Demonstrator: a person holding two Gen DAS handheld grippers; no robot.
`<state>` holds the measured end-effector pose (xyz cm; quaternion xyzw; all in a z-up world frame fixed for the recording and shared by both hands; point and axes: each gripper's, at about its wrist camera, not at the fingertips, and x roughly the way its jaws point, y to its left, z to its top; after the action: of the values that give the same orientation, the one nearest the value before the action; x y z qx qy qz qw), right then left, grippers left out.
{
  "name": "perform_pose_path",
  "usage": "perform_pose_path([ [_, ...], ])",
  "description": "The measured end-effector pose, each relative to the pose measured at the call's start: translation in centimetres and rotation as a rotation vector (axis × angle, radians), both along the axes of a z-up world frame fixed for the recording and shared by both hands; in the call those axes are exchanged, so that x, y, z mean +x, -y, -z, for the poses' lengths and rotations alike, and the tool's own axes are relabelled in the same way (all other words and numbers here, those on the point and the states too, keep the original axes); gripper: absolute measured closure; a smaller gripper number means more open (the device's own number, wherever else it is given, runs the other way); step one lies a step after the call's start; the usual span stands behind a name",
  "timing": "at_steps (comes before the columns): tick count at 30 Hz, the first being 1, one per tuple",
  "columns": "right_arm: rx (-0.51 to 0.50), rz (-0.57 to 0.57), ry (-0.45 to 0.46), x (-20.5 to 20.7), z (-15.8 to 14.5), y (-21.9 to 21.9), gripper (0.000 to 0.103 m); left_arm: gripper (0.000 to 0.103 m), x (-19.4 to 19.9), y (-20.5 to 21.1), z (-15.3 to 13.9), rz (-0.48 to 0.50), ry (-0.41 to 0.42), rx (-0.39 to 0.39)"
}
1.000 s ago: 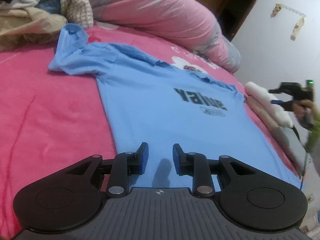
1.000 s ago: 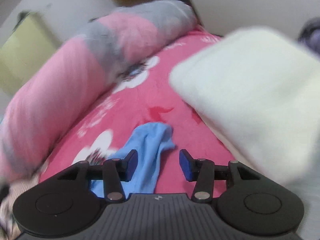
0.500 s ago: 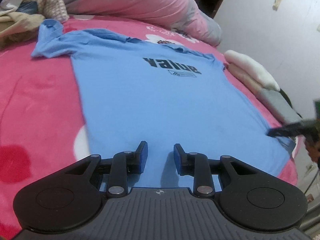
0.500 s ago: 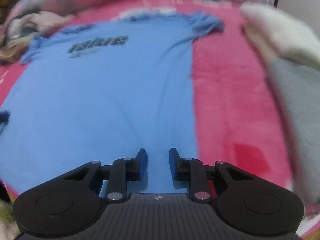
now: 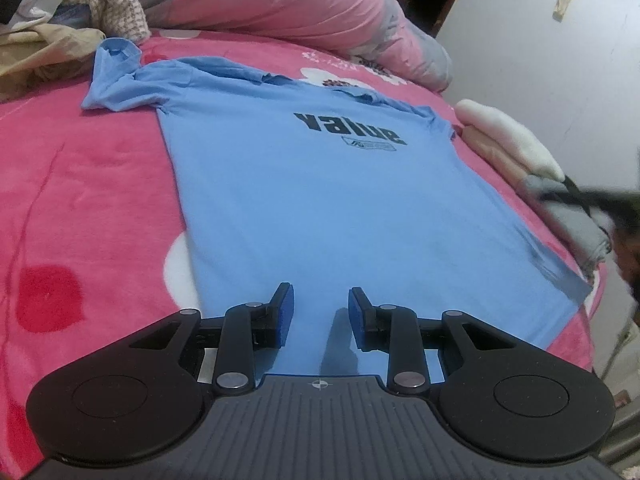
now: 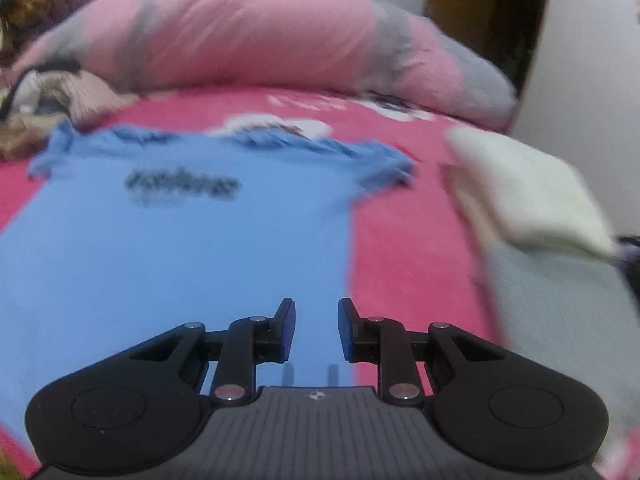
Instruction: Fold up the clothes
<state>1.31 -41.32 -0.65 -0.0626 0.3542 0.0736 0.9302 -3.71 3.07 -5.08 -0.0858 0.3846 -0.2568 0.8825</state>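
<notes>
1. a light blue t-shirt (image 5: 320,184) lies spread flat on the pink bed (image 5: 80,184), black "value" print facing up, collar at the far end from both tools.
2. its far left sleeve is bunched and crumpled; the body is smooth.
3. the left tool (image 5: 320,314) hovers over the near hem, its jaws a narrow gap apart with nothing between them.
4. the right tool (image 6: 316,330) is over the shirt's right edge; its jaws have just been closing, now narrow and empty.
5. folded cream and grey clothes (image 6: 520,192) sit right of the right tool.
</notes>
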Motion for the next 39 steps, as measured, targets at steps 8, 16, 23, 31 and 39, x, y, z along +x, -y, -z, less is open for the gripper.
perform_pose_path([
  [8,0.075,0.087,-0.148,6.0,5.5,5.2,0.092,0.073,-0.1,-0.5,0.3,-0.032,-0.012,-0.005],
  [16,0.07,0.212,-0.081,3.1,2.6,11.4,0.091,0.073,0.8,-0.6,0.5,-0.022,-0.045,-0.017],
  [23,0.099,0.009,-0.106,11.1,5.1,5.0,0.092,0.073,0.4,0.2,0.1,-0.042,-0.04,0.037],
  [31,0.058,0.229,-0.052,11.5,4.4,9.6,0.093,0.073,0.6,0.4,0.1,-0.013,-0.037,0.071],
  [39,0.19,0.125,-0.137,5.6,5.2,8.7,0.093,0.073,0.4,0.1,0.2,-0.019,-0.034,0.048],
])
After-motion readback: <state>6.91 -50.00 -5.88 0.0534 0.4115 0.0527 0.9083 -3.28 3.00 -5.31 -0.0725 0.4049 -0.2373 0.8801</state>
